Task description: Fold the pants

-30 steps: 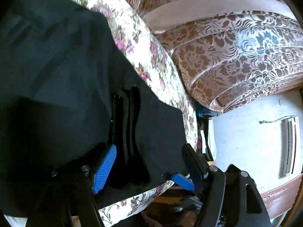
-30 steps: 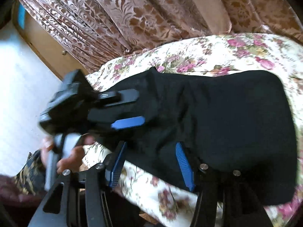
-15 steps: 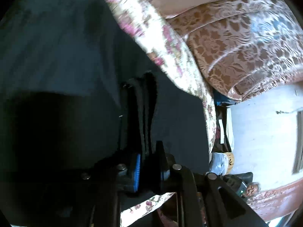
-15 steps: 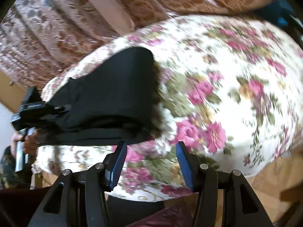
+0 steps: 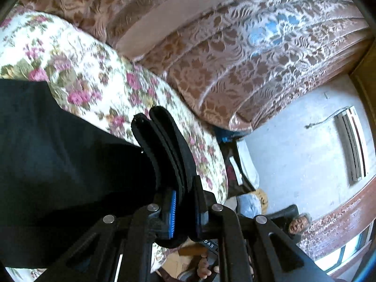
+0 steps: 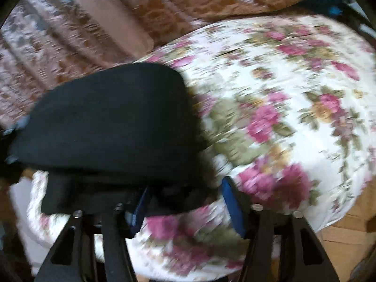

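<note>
The black pants (image 5: 58, 164) lie on a floral bedspread (image 5: 94, 75). My left gripper (image 5: 184, 209) is shut on a stacked end of the pants, whose layered edge (image 5: 162, 138) sticks up between the blue pads. In the right wrist view the pants (image 6: 108, 122) are a folded black bundle at the left of the bed. My right gripper (image 6: 185, 206) is open, its blue pads (image 6: 232, 204) apart at the bundle's near right corner. The cloth lies over the left pad; I cannot tell whether the pads touch it.
Brown patterned curtains (image 5: 246, 54) hang behind the bed. Past the bed's edge (image 5: 218, 164) are a grey wall, clutter on the floor and a person's face (image 5: 297, 225). A wooden floor (image 6: 340, 232) shows beyond the bed's right edge in the right wrist view.
My left gripper closed on the layered end of the pants and lifted it. My right gripper swung away to the right, then came back to the bundle's near corner, staying open.
</note>
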Available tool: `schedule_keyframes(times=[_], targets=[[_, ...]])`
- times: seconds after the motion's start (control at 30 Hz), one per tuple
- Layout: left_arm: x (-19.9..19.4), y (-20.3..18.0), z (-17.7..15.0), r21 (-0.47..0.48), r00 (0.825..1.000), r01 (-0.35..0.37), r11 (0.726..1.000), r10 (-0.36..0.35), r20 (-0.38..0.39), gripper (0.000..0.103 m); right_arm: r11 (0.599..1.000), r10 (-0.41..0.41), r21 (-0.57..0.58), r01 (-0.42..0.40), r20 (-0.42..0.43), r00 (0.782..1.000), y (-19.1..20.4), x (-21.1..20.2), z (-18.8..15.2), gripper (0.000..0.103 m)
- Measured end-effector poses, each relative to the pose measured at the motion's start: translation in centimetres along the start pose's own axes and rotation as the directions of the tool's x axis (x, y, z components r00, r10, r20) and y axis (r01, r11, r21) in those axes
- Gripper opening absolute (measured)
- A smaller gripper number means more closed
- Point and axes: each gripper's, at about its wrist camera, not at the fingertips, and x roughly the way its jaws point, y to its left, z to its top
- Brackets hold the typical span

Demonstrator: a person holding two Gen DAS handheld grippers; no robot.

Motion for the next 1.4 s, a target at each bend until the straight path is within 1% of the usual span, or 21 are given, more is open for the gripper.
schedule_keyframes(times=[0.03, 0.1, 0.17, 0.23, 0.3, 0.43, 0.47, 0.53, 0.6, 0.67, 0.73, 0.83, 0.87, 0.93, 0.97, 1.03, 1.2, 1.23, 1.27, 1.3, 1.4], targets=[[-0.1, 0.5, 0.1, -0.009, 1.0, -0.017, 1.0, 0.017, 0.006, 0.011, 1.0, 0.009, 0.026, -0.009, 0.005, 1.0, -0.4, 0.1, 0.2, 0.045], [-0.3, 2.7, -0.5, -0.031, 0.997, -0.075, 0.997, 0.074, -0.011, 0.011, 1.0, -0.004, 0.031, 0.004, -0.008, 1.0, -0.7, 0.5, 0.2, 0.044], [0.4, 5.0, -1.2, -0.045, 0.983, -0.184, 0.982, 0.182, -0.036, 0.011, 0.999, -0.038, -0.025, 0.038, -0.014, 0.999, -0.3, 0.9, -0.4, 0.044], [1.3, 7.7, -2.1, -0.099, 0.972, -0.228, 0.969, 0.219, -0.09, 0.011, 0.998, -0.044, -0.038, 0.043, -0.01, 0.999, -0.3, 1.3, -0.7, 0.044], [1.7, 8.9, -3.2, -0.099, 0.959, -0.271, 0.958, 0.26, -0.109, 0.011, 0.998, -0.042, -0.038, 0.041, -0.008, 0.999, -0.3, 1.4, -0.9, 0.046], [1.3, 9.3, -4.0, -0.08, 0.96, -0.273, 0.959, 0.267, -0.081, 0.011, 0.996, -0.031, -0.084, 0.027, -0.048, 0.998, -0.3, 1.2, -0.5, 0.048], [1.2, 9.1, -4.2, -0.067, 0.958, -0.28, 0.958, 0.275, -0.078, 0.011, 0.995, -0.029, -0.099, 0.022, -0.062, 0.998, -0.3, 1.1, -0.3, 0.052], [1.2, 8.6, -4.3, -0.029, 0.952, -0.301, 0.953, 0.299, -0.069, 0.011, 0.99, -0.03, -0.141, 0.016, -0.095, 0.995, -0.3, 0.3, -0.2, 0.056], [1.8, 7.5, -4.1, 0.025, 0.946, -0.319, 0.947, 0.32, -0.047, 0.011, 0.983, -0.019, -0.185, -0.005, -0.123, 0.992, -0.6, -1.2, -0.2, 0.056], [2.4, 6.4, -4.2, 0.082, 0.938, -0.342, 0.936, 0.345, -0.034, 0.011, 0.976, -0.014, -0.217, -0.011, -0.113, 0.993, -0.8, -3.1, 0.0, 0.056], [2.4, 6.0, -4.3, 0.111, 0.934, -0.353, 0.929, 0.358, -0.026, 0.011, 0.975, 0.033, -0.216, -0.048, -0.072, 0.997, -0.8, -5.3, 1.2, 0.056], [2.3, 5.4, -4.6, 0.148, 0.925, -0.376, 0.915, 0.381, -0.005, 0.011, 0.969, 0.081, -0.235, -0.081, -0.008, 0.997, 1.1, -6.1, 3.1, 0.056], [2.1, 5.4, -4.7, 0.153, 0.924, -0.378, 0.913, 0.383, -0.003, 0.011, 0.962, 0.112, -0.249, -0.109, -0.003, 0.994, 2.2, -5.6, 3.8, 0.056], [2.2, 5.6, -4.7, 0.153, 0.917, -0.394, 0.906, 0.399, -0.006, 0.011, 0.951, 0.13, -0.284, -0.125, -0.001, 0.992, 4.7, -3.9, 5.0, 0.056], [2.5, 5.9, -4.7, 0.149, 0.909, -0.41, 0.9, 0.416, -0.013, 0.011, 0.948, 0.126, -0.295, -0.12, 0.001, 0.992, 5.5, -3.1, 5.5, 0.056], [2.6, 6.3, -4.9, 0.144, 0.902, -0.425, 0.894, 0.432, -0.019, 0.012, 0.95, 0.089, -0.301, -0.086, -0.001, 0.996, 7.6, -0.2, 7.1, 0.056], [3.3, 6.0, -5.5, 0.187, 0.871, -0.483, 0.855, 0.491, 0.004, 0.013, 0.964, 0.04, -0.26, -0.059, -0.075, 0.996, 8.5, 6.1, 9.6, 0.055], [3.3, 6.1, -5.5, 0.186, 0.867, -0.49, 0.852, 0.498, 0.007, 0.014, 0.965, -0.003, -0.259, -0.026, -0.112, 0.994, 8.2, 7.9, 9.5, 0.054], [3.3, 6.1, -5.5, 0.181, 0.867, -0.492, 0.852, 0.499, 0.008, 0.015, 0.966, -0.015, -0.258, -0.021, -0.138, 0.99, 7.8, 8.9, 9.5, 0.055], [3.2, 6.1, -5.4, 0.171, 0.866, -0.493, 0.853, 0.499, 0.01, 0.015, 0.962, -0.022, -0.272, -0.018, -0.144, 0.989, 7.8, 9.7, 9.4, 0.055], [2.8, 5.7, -5.6, 0.172, 0.861, -0.506, 0.845, 0.508, 0.031, 0.019, 0.943, -0.045, -0.334, 0.013, -0.086, 0.995, 8.4, 9.2, 8.4, 0.055]])
